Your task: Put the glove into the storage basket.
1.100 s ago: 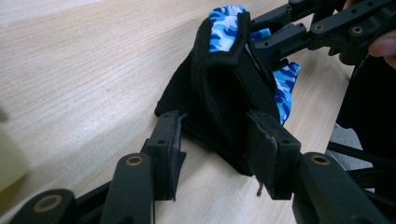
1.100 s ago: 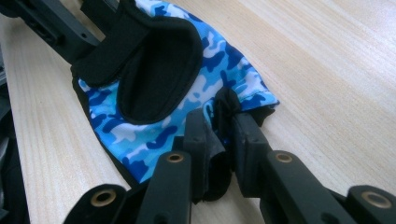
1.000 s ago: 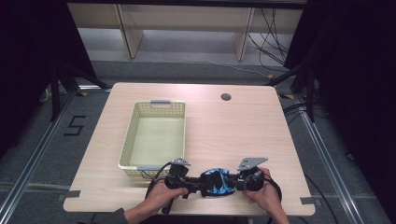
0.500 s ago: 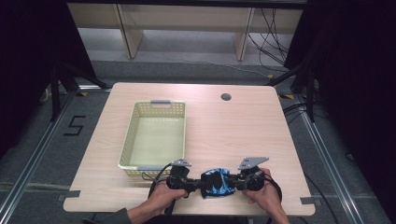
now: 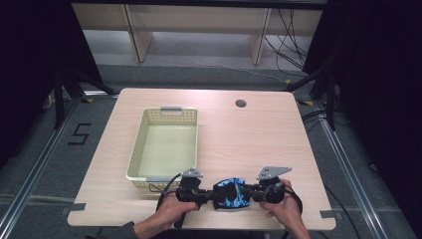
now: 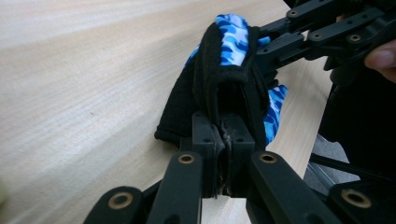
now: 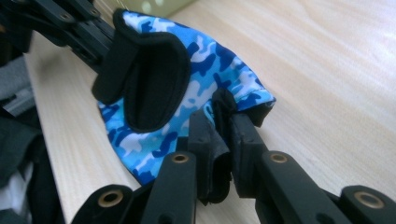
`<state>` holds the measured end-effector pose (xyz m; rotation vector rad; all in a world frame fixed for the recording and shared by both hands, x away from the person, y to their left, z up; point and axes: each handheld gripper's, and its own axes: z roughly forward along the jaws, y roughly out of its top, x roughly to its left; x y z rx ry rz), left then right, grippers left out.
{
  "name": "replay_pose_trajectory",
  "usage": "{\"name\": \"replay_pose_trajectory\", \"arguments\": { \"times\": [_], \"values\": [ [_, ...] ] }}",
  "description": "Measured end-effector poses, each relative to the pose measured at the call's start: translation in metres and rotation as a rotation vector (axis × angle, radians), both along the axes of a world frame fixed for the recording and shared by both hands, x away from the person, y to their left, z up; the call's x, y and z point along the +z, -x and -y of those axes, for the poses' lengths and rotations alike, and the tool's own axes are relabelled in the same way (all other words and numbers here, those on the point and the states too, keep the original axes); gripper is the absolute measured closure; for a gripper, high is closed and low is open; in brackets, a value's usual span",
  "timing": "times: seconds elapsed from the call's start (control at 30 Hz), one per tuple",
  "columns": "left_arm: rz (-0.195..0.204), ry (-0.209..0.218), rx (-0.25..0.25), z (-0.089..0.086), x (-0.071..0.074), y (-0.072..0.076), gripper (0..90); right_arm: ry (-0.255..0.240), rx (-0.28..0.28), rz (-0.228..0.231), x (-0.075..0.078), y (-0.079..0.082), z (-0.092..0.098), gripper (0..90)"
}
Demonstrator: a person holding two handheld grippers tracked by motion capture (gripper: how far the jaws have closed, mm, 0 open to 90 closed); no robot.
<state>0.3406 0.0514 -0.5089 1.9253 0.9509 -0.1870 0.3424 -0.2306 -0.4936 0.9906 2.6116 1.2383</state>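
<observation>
A pale wooden tabletop stands in a dark-curtained room, with a cream perforated basket on its left half. At the near edge, a blue camouflage fingerless glove with black trim hangs stretched between the two claws. The left claw has just been closing and now pinches the glove's black edge; the right claw is clamped on the opposite blue hem. Both holds look secure, so the step in hand seems to be the two-handed pickup. The next move likely calls for lifting both hands together, keeping the fabric taut, and carrying it leftward over the basket's rim before letting go.
</observation>
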Motion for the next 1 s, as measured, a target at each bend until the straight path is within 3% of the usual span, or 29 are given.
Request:
{"name": "replay_pose_trajectory", "arguments": {
  "times": [0.1,0.4,0.43,0.47,0.53,0.57,0.63,0.77,0.8,0.83,1.0],
  "values": [
    [0.001,0.013,-0.001,-0.002,0.005,0.002,85.4,-0.012,0.003,0.008,0.005,0.003,0.0,81.5],
    [0.063,0.027,-0.048,-0.013,0.035,0.014,85.4,-0.067,-0.003,0.033,0.031,0.022,-0.003,81.6],
    [0.071,0.036,-0.063,-0.015,0.039,0.015,85.4,-0.072,-0.014,0.016,0.033,0.025,-0.004,81.6],
    [0.08,0.039,-0.064,-0.015,0.041,0.015,85.4,-0.083,-0.008,0.035,0.035,0.025,-0.003,81.6],
    [0.084,0.029,-0.067,-0.019,0.047,0.015,85.3,-0.1,-0.015,0.013,0.039,0.028,-0.006,81.6],
    [0.081,0.04,-0.072,-0.022,0.049,0.014,85.3,-0.093,0.001,0.039,0.04,0.027,-0.006,81.6],
    [0.094,0.045,-0.077,-0.026,0.055,0.013,85.3,-0.103,-0.008,0.023,0.046,0.03,-0.01,81.6],
    [0.114,0.042,-0.077,-0.037,0.067,0.011,85.2,-0.123,-0.002,0.044,0.06,0.031,-0.018,81.6],
    [0.117,0.042,-0.078,-0.039,0.069,0.01,85.2,-0.12,0.014,0.07,0.063,0.028,-0.02,81.6],
    [0.117,0.051,-0.072,-0.041,0.071,0.01,85.2,-0.137,0.007,0.053,0.066,0.029,-0.024,81.6],
    [0.14,0.051,-0.063,-0.058,0.087,0.006,85.0,-0.123,0.026,0.095,0.082,0.021,-0.037,81.6]
  ]
}}
